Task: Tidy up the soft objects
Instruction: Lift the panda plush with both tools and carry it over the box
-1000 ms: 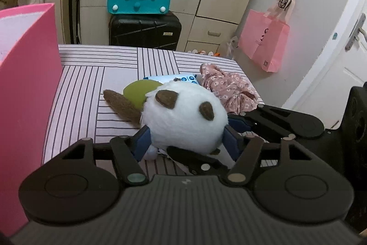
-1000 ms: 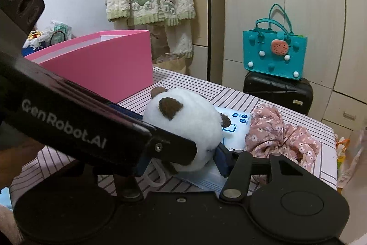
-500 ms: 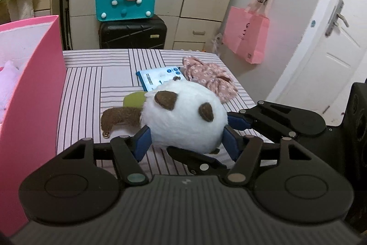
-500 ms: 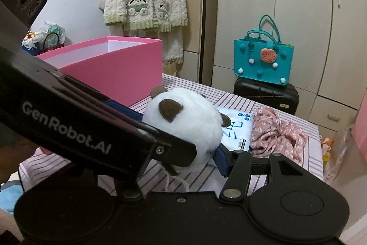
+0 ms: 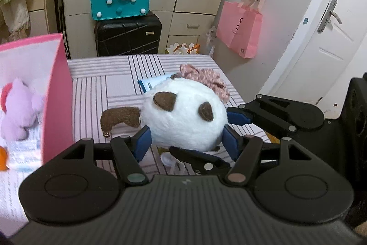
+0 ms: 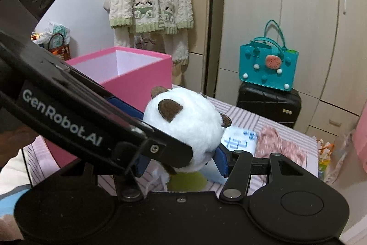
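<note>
At frame centre, both the left gripper [image 5: 185, 141] and the right gripper [image 6: 181, 161] have their blue fingers [image 5: 142, 142] clamped on a white plush toy [image 5: 185, 122], its underside hidden. Behind, a striped worktop [image 5: 110, 86]; at left, a pink box [image 5: 58, 93], cut off, containing a purple plush [image 5: 19, 114].

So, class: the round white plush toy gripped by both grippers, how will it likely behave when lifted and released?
The white plush toy probably squashes easily: its fur bulges around the left gripper pads. It looks light for its size, hanging above the striped table. Its brown tail droops, so loose parts likely flop. Being round, it may roll.
</note>
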### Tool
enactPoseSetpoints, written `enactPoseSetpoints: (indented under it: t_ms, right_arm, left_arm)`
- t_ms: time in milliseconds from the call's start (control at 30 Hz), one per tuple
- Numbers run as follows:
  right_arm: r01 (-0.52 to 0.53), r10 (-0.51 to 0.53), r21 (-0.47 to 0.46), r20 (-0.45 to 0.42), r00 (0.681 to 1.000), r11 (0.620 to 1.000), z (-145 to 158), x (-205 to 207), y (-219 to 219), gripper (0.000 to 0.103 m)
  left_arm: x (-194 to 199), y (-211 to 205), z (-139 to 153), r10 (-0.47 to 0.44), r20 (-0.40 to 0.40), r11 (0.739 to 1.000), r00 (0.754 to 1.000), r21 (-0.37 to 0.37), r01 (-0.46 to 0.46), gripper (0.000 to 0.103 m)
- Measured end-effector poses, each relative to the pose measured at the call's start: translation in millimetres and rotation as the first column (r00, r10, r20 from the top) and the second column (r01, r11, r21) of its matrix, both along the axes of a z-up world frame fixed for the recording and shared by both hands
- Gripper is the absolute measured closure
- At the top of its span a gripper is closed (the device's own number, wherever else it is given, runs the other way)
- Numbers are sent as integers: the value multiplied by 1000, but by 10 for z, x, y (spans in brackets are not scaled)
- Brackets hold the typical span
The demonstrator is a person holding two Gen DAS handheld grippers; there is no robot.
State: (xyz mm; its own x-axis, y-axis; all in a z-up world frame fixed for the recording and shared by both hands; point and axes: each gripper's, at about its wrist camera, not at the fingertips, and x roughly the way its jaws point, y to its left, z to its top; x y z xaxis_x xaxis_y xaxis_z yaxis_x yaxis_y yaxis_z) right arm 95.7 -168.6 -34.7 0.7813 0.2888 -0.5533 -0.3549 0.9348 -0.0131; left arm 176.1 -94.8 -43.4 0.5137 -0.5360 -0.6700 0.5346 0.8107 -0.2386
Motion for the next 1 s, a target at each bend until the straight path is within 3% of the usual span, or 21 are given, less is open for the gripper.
enactPoseSetpoints:
  t_ms: [367, 633, 1000]
  right_arm:
    - [-32, 51, 144, -128, 991, 989, 163, 294, -162, 41]
    - [-44, 71, 141, -192, 979, 989, 347, 312, -69, 41]
    - [-128, 133, 37, -217, 967, 991, 669, -48, 444, 41]
  left_arm:
    - [250, 26, 175, -14, -86, 1000, 996, 15, 15, 38]
    - [217, 114, 318, -23, -136, 1000, 990, 17, 26, 39]
    - [-151, 520, 564, -28, -189, 999, 981, 40, 36, 39]
